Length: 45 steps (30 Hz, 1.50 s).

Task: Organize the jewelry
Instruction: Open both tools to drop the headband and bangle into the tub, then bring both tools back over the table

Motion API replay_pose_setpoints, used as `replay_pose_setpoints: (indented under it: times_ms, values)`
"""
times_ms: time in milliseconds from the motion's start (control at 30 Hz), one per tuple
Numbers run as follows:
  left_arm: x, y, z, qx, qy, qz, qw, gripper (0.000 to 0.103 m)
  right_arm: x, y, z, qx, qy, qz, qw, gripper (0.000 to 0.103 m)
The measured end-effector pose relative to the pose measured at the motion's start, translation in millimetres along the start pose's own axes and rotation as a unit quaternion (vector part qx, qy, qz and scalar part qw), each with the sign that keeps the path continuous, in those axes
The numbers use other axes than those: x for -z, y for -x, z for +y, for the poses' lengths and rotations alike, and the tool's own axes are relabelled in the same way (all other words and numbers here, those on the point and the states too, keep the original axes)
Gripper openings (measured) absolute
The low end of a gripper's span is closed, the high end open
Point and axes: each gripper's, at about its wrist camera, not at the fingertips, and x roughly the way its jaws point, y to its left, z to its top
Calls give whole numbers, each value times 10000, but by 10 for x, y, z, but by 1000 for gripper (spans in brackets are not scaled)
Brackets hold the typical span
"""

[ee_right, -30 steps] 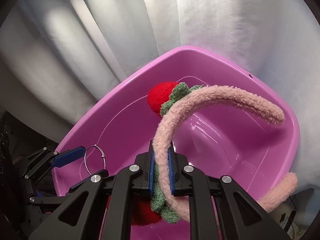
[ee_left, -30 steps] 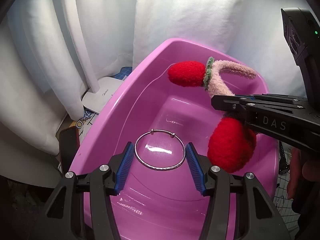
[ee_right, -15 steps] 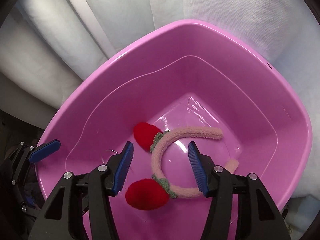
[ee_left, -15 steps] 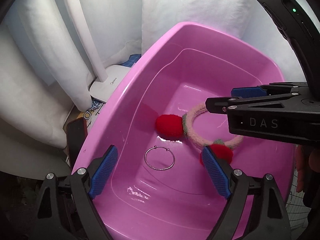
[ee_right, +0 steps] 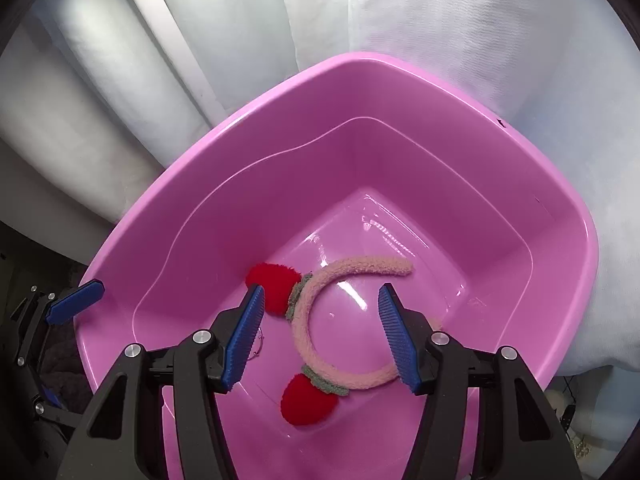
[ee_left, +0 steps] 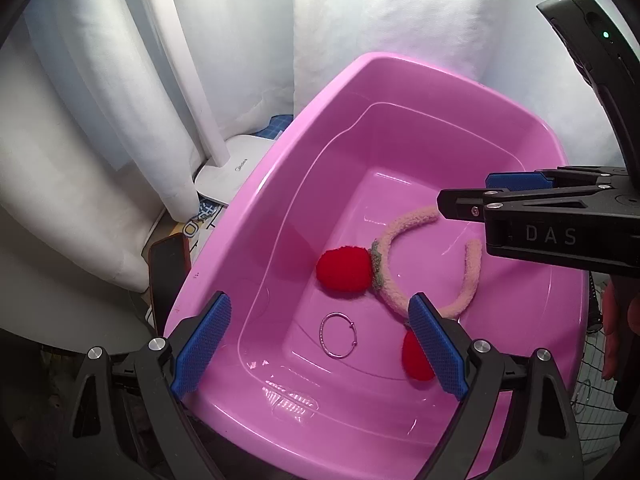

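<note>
Released since a second ago: fuzzy headband (ee_right: 316,320) and silver bangle (ee_left: 338,335), flat on pink tub (ee_left: 256,216) floor, apart. Left gripper (ee_left: 320,344), right gripper (ee_right: 320,336): jaws spread, empty, above rim.

Both views bright, sharp in the centre. Strong backlight through the white curtain (ee_left: 360,12) at top of frame, blown out near top centre of the left wrist view. Glare streaks on the glossy floor of the pink tub (ee_right: 400,128) and near its lower rim in the left wrist view. Soft shadows under contents. Heavy fisheye bend, black vignette in all 4 corners. Lower left dim, murky.
</note>
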Motion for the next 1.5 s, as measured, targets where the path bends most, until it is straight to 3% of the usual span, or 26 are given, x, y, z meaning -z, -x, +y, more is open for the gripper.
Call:
replay_pose_setpoints:
  times_ms: [433, 767, 1033, 1200, 1500]
  values:
    - [144, 363, -81, -136, 132, -336, 9993, 89, 402, 414, -113, -97, -148, -420, 9990, 57]
    - [353, 682, -414, -129, 130, -607, 9980, 89, 1180, 913, -390, -175, -582, -902, 9941, 58]
    - [612, 885, -1038, 295, -179, -724, 9968, 91, 2287, 1356, -893, -103, -1339, -1330, 9820, 61]
    - [888, 895, -1519, 630, -423, -590, 9954, 93, 3161, 1547, -1261, 175, -1938, -1465, 9699, 61]
    - [1537, 847, -2256, 897, -640, -268, 9936, 95, 4832, 1791, -1928, 875, -2856, -1358, 9446, 61]
